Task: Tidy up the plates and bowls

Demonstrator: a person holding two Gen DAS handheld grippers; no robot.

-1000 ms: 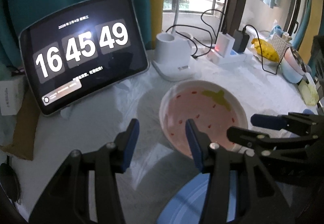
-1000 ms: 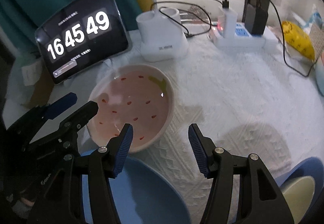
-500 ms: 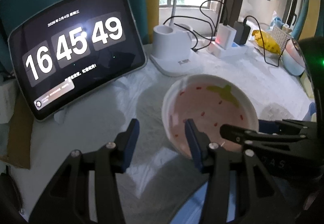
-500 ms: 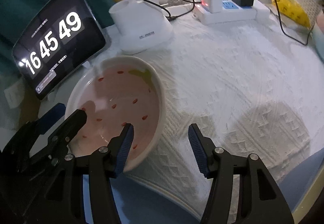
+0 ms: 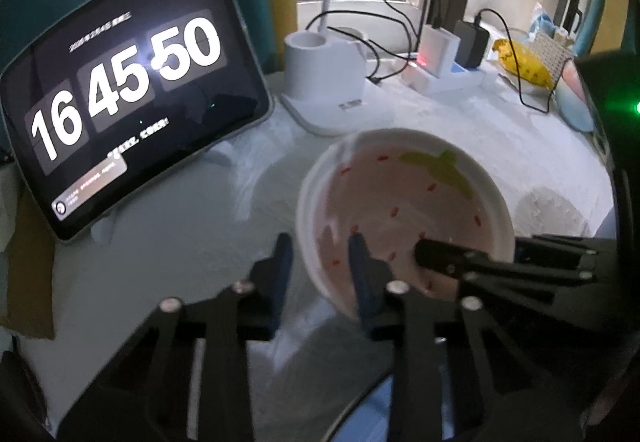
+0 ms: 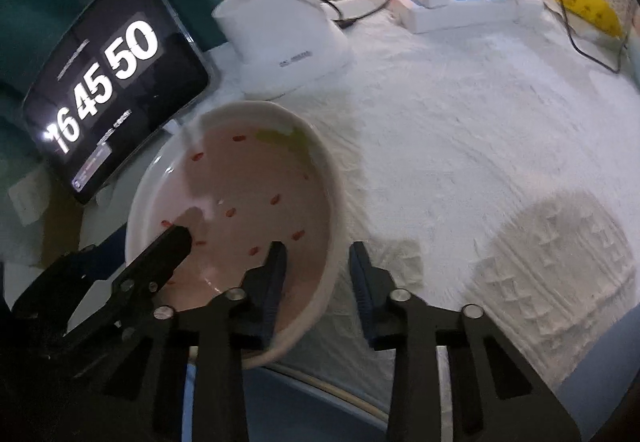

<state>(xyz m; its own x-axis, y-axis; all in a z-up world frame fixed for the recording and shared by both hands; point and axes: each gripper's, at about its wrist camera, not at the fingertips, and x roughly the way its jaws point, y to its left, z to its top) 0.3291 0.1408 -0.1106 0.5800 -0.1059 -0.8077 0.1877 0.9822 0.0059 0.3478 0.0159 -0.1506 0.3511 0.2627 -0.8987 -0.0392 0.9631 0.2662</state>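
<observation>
Both hand-held grippers straddle the rim of the strawberry bowl [image 5: 404, 210], and their jaws have just been closing. On my left hand-held gripper [image 5: 320, 262], one blue ribbed pad sits outside the near-left wall and the other inside the basin, with the rim between them; a narrow gap to the outer pad remains visible, so I cannot tell whether the pads press yet. On my right hand-held gripper [image 6: 316, 274], the left pad lies inside the bowl against the wall and the right pad stands outside, apart from the rim by a visible gap. Each gripper is pitched steeply downward, its black angular linkage with silver pivot bolts filling the lower frame. In the left wrist view the right gripper's black finger enters the bowl from the right. The bowl is round, glossy ceramic, white on the rim and outside, pink inside with small red seed marks and a green leaf shape. It rests on the counter [image 6: 460, 130], which is covered by a white cloth with a woven, knobbly texture. A smooth blue plate [image 6: 288, 406] lies just at the bowl's near edge. Behind the bowl stand a flat dark tablet [image 5: 120, 98] showing a flip clock and a matt white cylindrical holder [image 5: 320, 82] on a square base.
</observation>
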